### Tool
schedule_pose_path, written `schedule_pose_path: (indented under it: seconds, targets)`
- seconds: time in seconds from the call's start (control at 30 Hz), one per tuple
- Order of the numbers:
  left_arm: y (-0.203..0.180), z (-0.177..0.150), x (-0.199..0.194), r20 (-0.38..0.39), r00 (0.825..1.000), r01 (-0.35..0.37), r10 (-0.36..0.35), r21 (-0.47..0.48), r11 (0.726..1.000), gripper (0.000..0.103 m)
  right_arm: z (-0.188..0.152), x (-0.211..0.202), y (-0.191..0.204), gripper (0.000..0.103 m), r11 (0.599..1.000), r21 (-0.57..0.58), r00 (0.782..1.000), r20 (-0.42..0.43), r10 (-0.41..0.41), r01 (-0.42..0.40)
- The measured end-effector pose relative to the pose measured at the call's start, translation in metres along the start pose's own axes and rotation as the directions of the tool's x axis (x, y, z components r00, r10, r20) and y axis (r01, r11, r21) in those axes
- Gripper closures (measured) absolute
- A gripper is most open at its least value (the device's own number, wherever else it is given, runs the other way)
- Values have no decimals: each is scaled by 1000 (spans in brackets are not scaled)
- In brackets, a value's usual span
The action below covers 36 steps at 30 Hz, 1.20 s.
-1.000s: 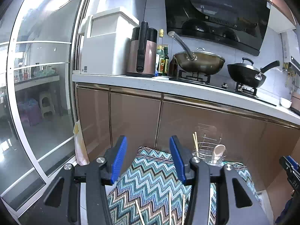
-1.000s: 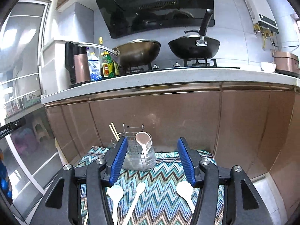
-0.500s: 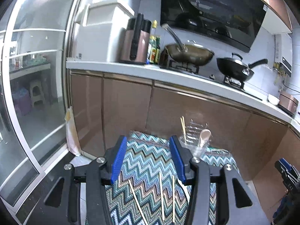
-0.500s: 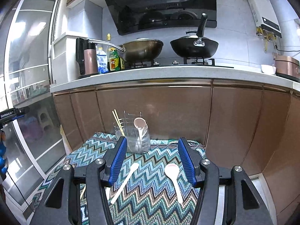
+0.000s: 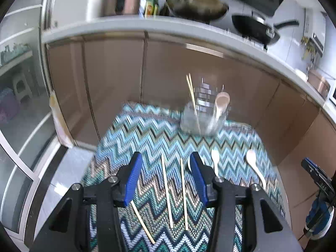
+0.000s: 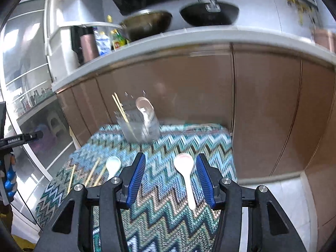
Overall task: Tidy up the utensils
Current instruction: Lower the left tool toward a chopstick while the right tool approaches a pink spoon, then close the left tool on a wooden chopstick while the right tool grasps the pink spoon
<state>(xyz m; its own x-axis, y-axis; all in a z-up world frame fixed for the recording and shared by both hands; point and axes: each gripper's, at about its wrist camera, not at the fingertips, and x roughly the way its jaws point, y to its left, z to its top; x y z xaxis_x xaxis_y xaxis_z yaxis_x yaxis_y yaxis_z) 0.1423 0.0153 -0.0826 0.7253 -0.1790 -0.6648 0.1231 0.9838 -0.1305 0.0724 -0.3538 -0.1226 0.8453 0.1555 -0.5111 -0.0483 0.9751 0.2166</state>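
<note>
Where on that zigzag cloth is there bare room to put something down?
The zigzag cloth is bare at its back left, between the utensil holder and the cloth's left edge. There is another bare strip between the holder and the two loose spoons. The near middle is crowded: loose chopsticks lie beside the spoons. The right gripper is closing around a spoon without touching it.

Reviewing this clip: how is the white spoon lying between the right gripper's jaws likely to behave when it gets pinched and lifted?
The white spoon looks glossy and hard, so it is probably stiff but may slip against the closing pads of the right gripper. Its thin handle lies flat on the zigzag cloth, so getting under it could be awkward. The heavier bowl end may droop if it is held by the handle.
</note>
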Motion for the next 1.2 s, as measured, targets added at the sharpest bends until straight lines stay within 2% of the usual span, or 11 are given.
schedule_pose_path:
  seconds: [0.13, 0.23, 0.37, 0.53, 0.63, 0.8, 1.0, 1.13, 1.2]
  targets:
    - [-10, -7, 46, -122, 992, 16, -13, 23, 1000, 59, -12, 34, -21, 54, 1000, 12, 997, -77, 6, -5]
    - [-17, -15, 78, -217, 976, 27, -15, 49, 998, 62, -17, 56, -31, 57, 1000, 10, 992, -122, 20, -19]
    - [-25, -24, 123, -358, 933, 64, -33, 76, 995, 66, -21, 93, -41, 62, 999, -2, 979, -197, 51, -52]
    - [-27, -30, 167, -477, 878, 88, -48, 61, 994, 69, -23, 130, -48, 64, 994, -4, 955, -278, 103, -108]
    - [-29, -29, 189, -522, 852, 90, -47, 56, 994, 70, -23, 153, -55, 64, 990, 9, 935, -325, 139, -144]
    - [-31, -30, 218, -584, 810, 105, -57, 48, 993, 78, -17, 180, -68, 64, 981, 58, 916, -353, 193, -185]
    - [-36, -28, 240, -634, 772, 116, -50, 62, 991, 85, -5, 210, -76, 68, 967, 75, 886, -389, 252, -242]
    - [-40, -24, 250, -664, 746, 126, -45, 74, 989, 85, 0, 228, -79, 72, 959, 86, 857, -432, 281, -271]
    - [-42, -23, 254, -671, 740, 126, -38, 83, 989, 87, 1, 239, -79, 76, 953, 88, 836, -462, 296, -289]
